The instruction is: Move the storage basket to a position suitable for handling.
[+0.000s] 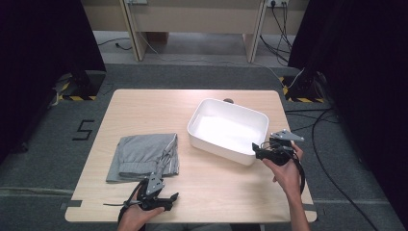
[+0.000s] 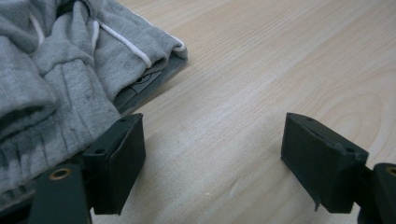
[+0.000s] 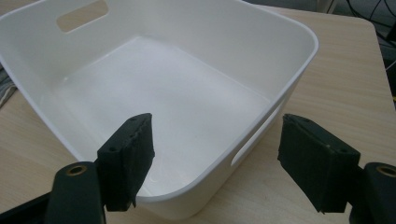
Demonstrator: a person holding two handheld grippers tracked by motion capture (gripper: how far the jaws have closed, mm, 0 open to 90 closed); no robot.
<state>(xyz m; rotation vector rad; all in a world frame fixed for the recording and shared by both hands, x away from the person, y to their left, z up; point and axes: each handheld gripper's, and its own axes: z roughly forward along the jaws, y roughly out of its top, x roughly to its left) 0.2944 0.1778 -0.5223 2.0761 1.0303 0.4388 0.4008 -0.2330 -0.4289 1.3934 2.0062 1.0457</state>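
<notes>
The folded grey trousers (image 1: 143,157) lay at nine o'clock on the worktop (image 1: 149,106), and the left gripper (image 1: 166,198), at seven o'clock beside their near edge, was spread wide and touched nothing; it would do best to slide one jaw under the folds before pinching. At three o'clock, the right gripper (image 1: 256,148) stood spread across the near corner wall of the empty white tub (image 1: 207,107), its pads not pressing.

Open fingers (image 3: 126,163) astride near wall of white tub (image 3: 289,84), nothing gripped
</notes>
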